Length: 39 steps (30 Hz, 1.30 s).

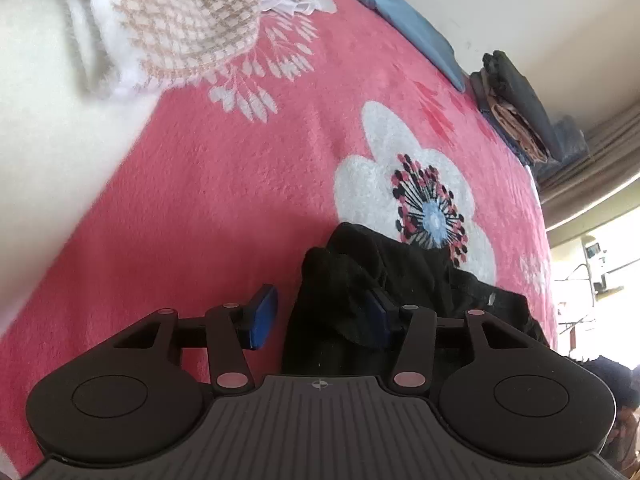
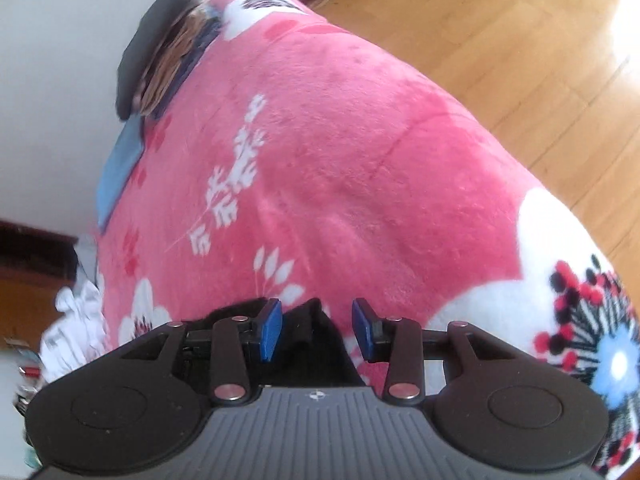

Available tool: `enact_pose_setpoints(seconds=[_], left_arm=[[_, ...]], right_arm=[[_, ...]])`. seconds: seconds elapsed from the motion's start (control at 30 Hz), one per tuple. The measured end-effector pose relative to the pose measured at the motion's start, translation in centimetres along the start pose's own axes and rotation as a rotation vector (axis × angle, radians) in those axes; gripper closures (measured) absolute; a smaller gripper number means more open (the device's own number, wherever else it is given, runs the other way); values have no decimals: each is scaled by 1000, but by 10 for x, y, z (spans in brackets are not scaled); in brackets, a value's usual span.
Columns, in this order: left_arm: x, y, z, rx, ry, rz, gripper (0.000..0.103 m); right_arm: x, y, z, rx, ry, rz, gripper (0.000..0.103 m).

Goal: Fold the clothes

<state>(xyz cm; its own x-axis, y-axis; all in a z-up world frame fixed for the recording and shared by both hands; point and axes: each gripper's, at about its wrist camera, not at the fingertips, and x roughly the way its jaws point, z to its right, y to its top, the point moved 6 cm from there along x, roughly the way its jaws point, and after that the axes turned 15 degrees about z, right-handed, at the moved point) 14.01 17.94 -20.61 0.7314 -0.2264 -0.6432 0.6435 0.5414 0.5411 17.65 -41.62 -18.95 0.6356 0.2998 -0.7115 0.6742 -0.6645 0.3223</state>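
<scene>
A crumpled black garment (image 1: 360,280) lies on the pink flowered blanket (image 1: 224,184). My left gripper (image 1: 320,316) stands open over its left edge; the cloth is bunched against the right blue pad (image 1: 378,312), while the left pad (image 1: 262,316) hangs over bare blanket. In the right wrist view, my right gripper (image 2: 317,332) is open too, low over the pink blanket (image 2: 340,160), with a piece of the black garment (image 2: 312,340) lying between and under its blue pads (image 2: 270,332).
A pile of unfolded clothes, among them a pink checked knit (image 1: 180,20) and white fabrics, lies at the far left. A folded blue piece (image 1: 416,32) and a dark folded stack (image 1: 516,104) rest along the wall. Wooden floor (image 2: 520,60) lies beyond the bed's edge.
</scene>
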Motion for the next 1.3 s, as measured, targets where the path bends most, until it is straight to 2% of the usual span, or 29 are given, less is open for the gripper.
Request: enact_pose_setpoints(seconds=[0.1,0.17,0.2,0.23,0.3,0.33,0.4,0.47,0.73,0.8,0.9,0.97,1.03,1.07,1.17,1.27,1.3], left_arm=[[1,0,2,22,4,1,66],[2,-1,4,40,4,-3,72],[1,-1,5,45,-3,-5,74],[0,-2,6,52,-11,-7,77],[-1,-3,8,68,-18,-11,83],[0,-4,9,76,-20,-13,89],[2,-5,10,71,-23,-13,92],[3,-2,7,-1,-33,6,94],[20,3,-28,-502,-107,27,95],[22,2,-34,-585,-122,34,94],[21,1,-39,-627,-124,42,91],[17,4,-39,-604,-118,54,81],[10,10,-37,-539,-108,83,75],[5,14,-33,-484,-98,104,74],[-13,22,-17,-250,-64,171,72],[-28,21,10,20,-51,207,71],[-32,16,21,126,-55,209,71]], right_arm=[[7,-5,-2,19,33,-34,63],[8,-9,-4,21,48,-48,67],[7,-9,-4,18,55,-48,70],[6,-10,-5,15,61,-45,82],[3,-11,-8,3,78,-43,92],[5,-10,-7,20,88,-41,96],[9,-8,-5,65,108,-36,97],[13,-5,-3,110,127,-31,98],[28,6,6,288,205,-11,98],[32,9,8,333,224,-6,98],[35,7,17,438,259,-12,96],[31,7,17,432,247,-11,92],[21,9,14,392,224,7,78],[13,11,12,352,206,26,75],[-17,14,-7,155,169,127,70],[-43,8,-42,-116,155,201,70],[-45,-5,-65,-270,170,193,70]])
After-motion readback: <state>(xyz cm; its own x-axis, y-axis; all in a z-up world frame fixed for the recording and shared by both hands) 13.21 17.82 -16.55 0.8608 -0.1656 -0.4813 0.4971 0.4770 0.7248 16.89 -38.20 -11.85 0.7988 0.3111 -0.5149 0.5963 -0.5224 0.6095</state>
